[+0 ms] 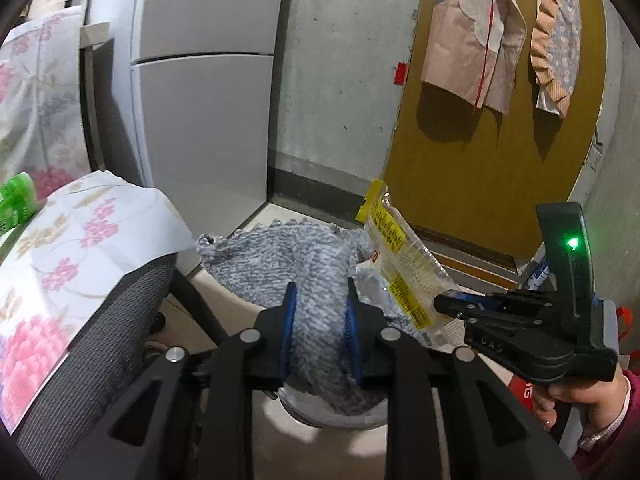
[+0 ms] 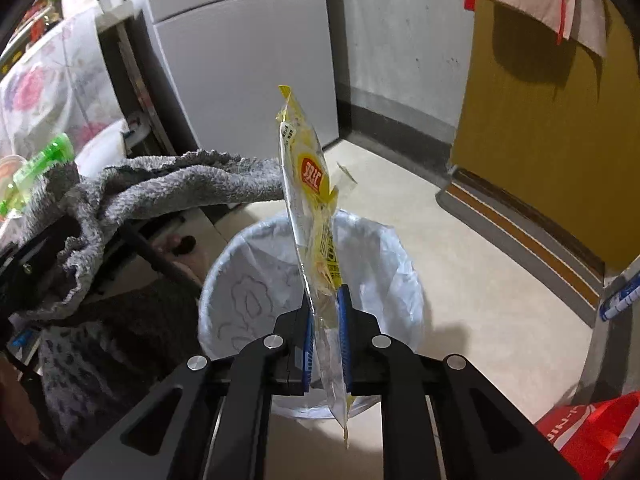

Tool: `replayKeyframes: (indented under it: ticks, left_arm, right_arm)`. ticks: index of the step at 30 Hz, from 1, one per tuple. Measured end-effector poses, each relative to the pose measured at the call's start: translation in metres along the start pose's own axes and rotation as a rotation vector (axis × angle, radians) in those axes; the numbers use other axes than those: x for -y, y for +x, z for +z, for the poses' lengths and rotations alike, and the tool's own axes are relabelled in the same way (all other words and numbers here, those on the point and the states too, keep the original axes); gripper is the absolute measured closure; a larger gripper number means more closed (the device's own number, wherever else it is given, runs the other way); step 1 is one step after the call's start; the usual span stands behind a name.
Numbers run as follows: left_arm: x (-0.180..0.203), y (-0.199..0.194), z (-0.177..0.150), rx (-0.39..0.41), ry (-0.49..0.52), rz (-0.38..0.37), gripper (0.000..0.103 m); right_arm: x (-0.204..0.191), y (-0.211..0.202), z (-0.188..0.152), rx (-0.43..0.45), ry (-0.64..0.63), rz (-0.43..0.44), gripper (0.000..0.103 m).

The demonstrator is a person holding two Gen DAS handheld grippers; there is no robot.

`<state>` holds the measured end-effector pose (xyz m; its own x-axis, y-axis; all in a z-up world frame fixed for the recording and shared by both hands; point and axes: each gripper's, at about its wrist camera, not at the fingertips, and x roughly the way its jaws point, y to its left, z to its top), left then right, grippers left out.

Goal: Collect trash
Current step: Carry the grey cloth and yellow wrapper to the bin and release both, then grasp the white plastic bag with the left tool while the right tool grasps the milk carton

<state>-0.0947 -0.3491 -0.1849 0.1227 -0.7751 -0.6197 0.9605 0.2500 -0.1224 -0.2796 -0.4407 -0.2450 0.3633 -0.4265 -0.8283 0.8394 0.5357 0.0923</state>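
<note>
Right wrist: fingers (image 2: 325,320) clamp upright yellow wrapper (image 2: 310,184), long axis vertical, over bin (image 2: 404,248).

The pale beige floor (image 2: 500,280) carries a round waste bin (image 2: 224,280) lined with a white plastic bag, standing near the middle. To its left rest the dark legs of a grey mesh chair (image 1: 100,320), whose seat bears a floral-printed cloth (image 1: 80,248). Farther back on the left stands a white refrigerator (image 2: 248,64) against the grey wall. At the near right corner a red bag (image 2: 592,432) lies on the floor. A mustard-yellow door (image 2: 552,152) meets the floor at the far right.
</note>
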Motion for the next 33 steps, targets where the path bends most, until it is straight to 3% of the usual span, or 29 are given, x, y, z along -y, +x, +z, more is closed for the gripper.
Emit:
replayKeyframes:
  ticks: [2,3,5,11,19,23,33]
  left_arm:
    - [-0.001,0.01,0.002,-0.017,-0.002,-0.015,0.074]
    - [-0.001,0.015,0.002,-0.029,-0.003,-0.021,0.066]
    - [-0.004,0.02,0.003,-0.04,-0.014,-0.016,0.052]
    - [-0.022,0.0,0.005,-0.007,-0.056,0.022,0.05]
    - [-0.057,-0.056,0.001,0.063,-0.119,0.173,0.05]
    - [-0.071,-0.083,-0.005,0.082,-0.154,0.241,0.05]
    - [-0.119,-0.172,-0.031,0.103,-0.305,0.457,0.042]
  right_arm:
    - [0.003,0.01,0.0,-0.026,0.013,-0.002,0.079]
    - [0.004,0.015,0.0,-0.047,0.019,0.0,0.074]
    - [0.008,0.019,0.001,-0.058,0.046,-0.007,0.053]
    - [0.011,-0.005,0.014,0.013,0.073,-0.02,0.052]
    - [-0.015,-0.057,0.044,0.168,0.022,-0.035,0.052]
    - [-0.039,-0.077,0.051,0.199,-0.01,0.038,0.052]
    - [-0.154,-0.102,0.056,0.229,-0.263,0.27,0.052]
